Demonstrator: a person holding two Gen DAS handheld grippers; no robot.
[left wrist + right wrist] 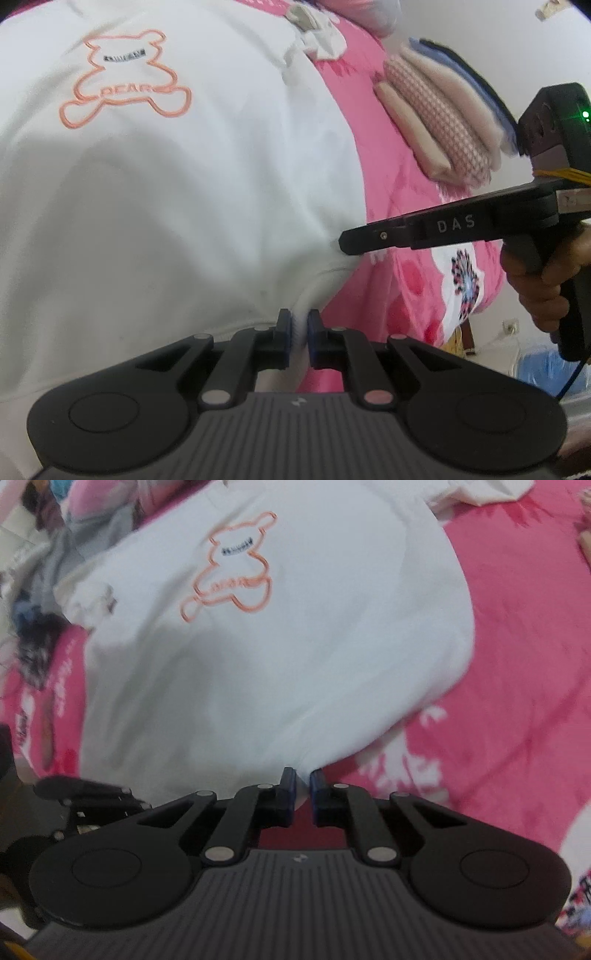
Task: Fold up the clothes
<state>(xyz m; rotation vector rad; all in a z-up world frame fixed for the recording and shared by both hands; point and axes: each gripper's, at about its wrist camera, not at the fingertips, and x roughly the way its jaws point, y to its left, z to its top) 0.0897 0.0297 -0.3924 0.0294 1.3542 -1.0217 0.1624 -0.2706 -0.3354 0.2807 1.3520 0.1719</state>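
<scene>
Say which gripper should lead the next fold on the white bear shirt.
Either, probably both together: left gripper and right gripper each pinch the white shirt's near hem, close together. Lifting it toward the bear print looks equally reachable.

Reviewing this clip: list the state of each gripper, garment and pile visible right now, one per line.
Left gripper: shut on the white bear-print shirt's hem.
Right gripper: shut on the same hem.
White shirt with orange bear outline: spread print-up on the pink floral bedspread, unfolded.
Beige and pink checked clothes stack: folded.
</scene>
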